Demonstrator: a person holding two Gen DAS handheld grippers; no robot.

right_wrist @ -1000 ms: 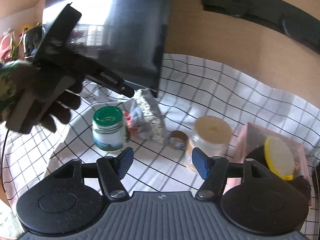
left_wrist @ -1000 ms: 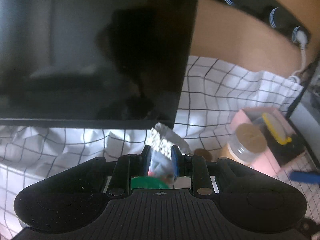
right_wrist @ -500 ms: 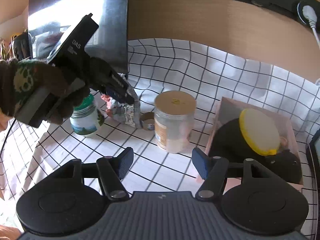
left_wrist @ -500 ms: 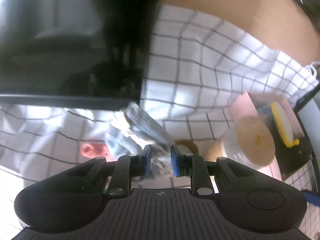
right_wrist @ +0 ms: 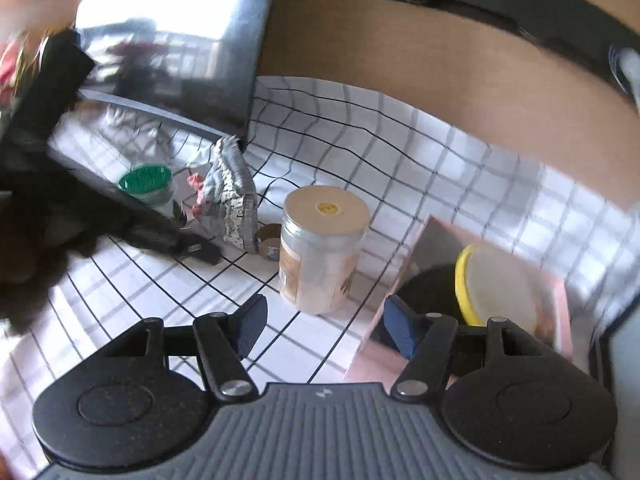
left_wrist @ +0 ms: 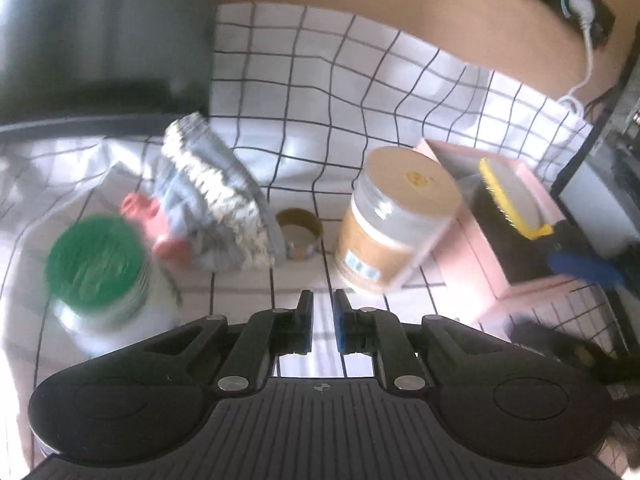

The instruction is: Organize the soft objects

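Soft things lie in a small heap on the checked cloth of the surface (left_wrist: 320,60), and the left wrist view runs across them left to right. A green-lidded jar (left_wrist: 96,264) stands furthest left. Just beside it is a pink plush piece (left_wrist: 138,208), touching a crumpled grey-and-white pouch (left_wrist: 216,200) that leans up toward the dark screen (left_wrist: 100,28) behind. Next come a small brown tape ring (left_wrist: 299,236), a tan-lidded clear jar (left_wrist: 394,216) and, at the far right, a pink box (left_wrist: 472,252) that already holds a dark item and a yellow-rimmed round pad (left_wrist: 508,196).

The left gripper (left_wrist: 320,316) is clenched with nothing between its blue pads, hanging over bare cloth short of the heap. The right gripper (right_wrist: 322,326) is spread wide and empty, hovering near the clear jar and the box.

The pouch looks light and limp, probably crinkly and a little slick; it would likely sag or slide if nipped at a corner. A firmer hold would be across its thick, gathered top edge. The plush piece should squash easily, so pinching it through the middle seems safest. Both jars stand close enough to be knocked during a reach.
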